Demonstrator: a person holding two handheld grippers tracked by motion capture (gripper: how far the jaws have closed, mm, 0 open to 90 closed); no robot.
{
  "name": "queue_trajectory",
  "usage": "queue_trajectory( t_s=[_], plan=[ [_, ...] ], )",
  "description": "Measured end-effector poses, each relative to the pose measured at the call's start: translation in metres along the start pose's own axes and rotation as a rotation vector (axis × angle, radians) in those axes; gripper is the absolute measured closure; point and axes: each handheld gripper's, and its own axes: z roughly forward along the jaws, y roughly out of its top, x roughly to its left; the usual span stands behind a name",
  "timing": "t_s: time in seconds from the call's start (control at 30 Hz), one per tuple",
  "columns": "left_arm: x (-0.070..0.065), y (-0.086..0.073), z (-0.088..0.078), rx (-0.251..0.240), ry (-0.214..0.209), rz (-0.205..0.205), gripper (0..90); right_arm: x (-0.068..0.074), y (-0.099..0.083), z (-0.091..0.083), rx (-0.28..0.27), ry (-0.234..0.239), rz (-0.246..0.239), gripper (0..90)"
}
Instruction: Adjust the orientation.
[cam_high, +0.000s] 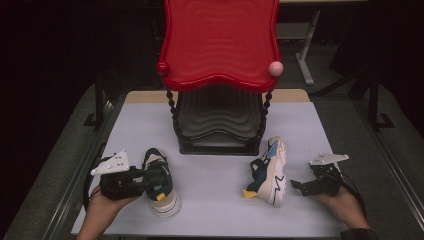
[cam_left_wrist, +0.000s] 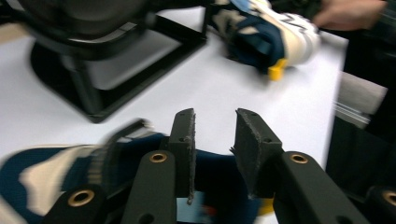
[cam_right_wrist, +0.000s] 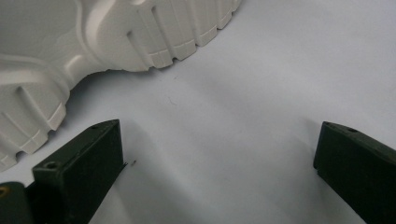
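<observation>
Dim room, dark floor, pale table (cam_high: 215, 200) with a two-tier shoe rack (cam_high: 220, 115) at its far edge: red top shelf (cam_high: 220, 45) bare, grey lower shelf (cam_high: 220, 115) bare too. Judged from that, early in the job: neither sneaker racked yet, both still to be lifted and set on a shelf. Left sneaker (cam_high: 160, 182) upright near the front left corner of the table, toe toward the front edge; right sneaker (cam_high: 270, 172) tipped on its side toward the front right, pale sole facing the right gripper (cam_high: 300, 186). Left gripper (cam_high: 150, 179) right at the left sneaker's collar, jaws parted by a narrow gap, pads (cam_left_wrist: 187, 140) just above the dark opening; no clamp evident, contact hard to tell through the blur. Right gripper jaws spread wide, nothing between them but bare table, resting just beside the ridged sole (cam_right_wrist: 93, 42), apart from it.
</observation>
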Motion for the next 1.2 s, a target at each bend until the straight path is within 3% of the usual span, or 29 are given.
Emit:
queue_trajectory(
  t_s=[0.1, 0.17, 0.3, 0.43, 0.67, 0.73, 0.83, 0.97, 1.2],
  plan=[
    [-0.008, -0.007, 0.002, 0.017, -0.024, -0.002, 65.6, 0.0, 0.0, 0.0, 0.002, -0.001, -0.002, 0.8],
    [-0.011, -0.013, 0.004, 0.039, -0.012, -0.001, 66.5, 0.0, 0.0, 0.0, 0.001, 0.001, -0.001, 0.8],
    [-0.007, -0.017, 0.001, 0.053, -0.019, -0.005, 76.7, 0.0, 0.0, 0.0, 0.001, 0.0, 0.0, 0.8],
    [-0.007, -0.017, -0.006, 0.079, -0.016, 0.01, 77.6, 0.0, 0.0, 0.0, 0.001, 0.0, 0.0, 0.8],
    [0.001, -0.027, -0.036, 0.062, 0.007, -0.012, 76.6, 0.0, 0.0, 0.0, 0.001, 0.001, 0.0, 0.8],
    [0.001, -0.03, -0.041, 0.031, -0.001, -0.019, 79.3, 0.0, 0.0, 0.0, 0.001, 0.001, -0.001, 0.8],
    [0.002, -0.028, -0.044, 0.023, 0.005, -0.019, 72.4, 0.0, 0.0, 0.0, 0.001, 0.0, -0.001, 0.8],
    [0.008, -0.019, -0.047, -0.002, 0.003, -0.013, 69.8, 0.0, 0.0, 0.0, 0.002, 0.0, -0.001, 0.8],
    [0.029, -0.008, -0.043, 0.0, 0.059, -0.024, 61.5, 0.0, 0.0, 0.0, 0.0, -0.001, -0.001, 0.8]
  ],
)
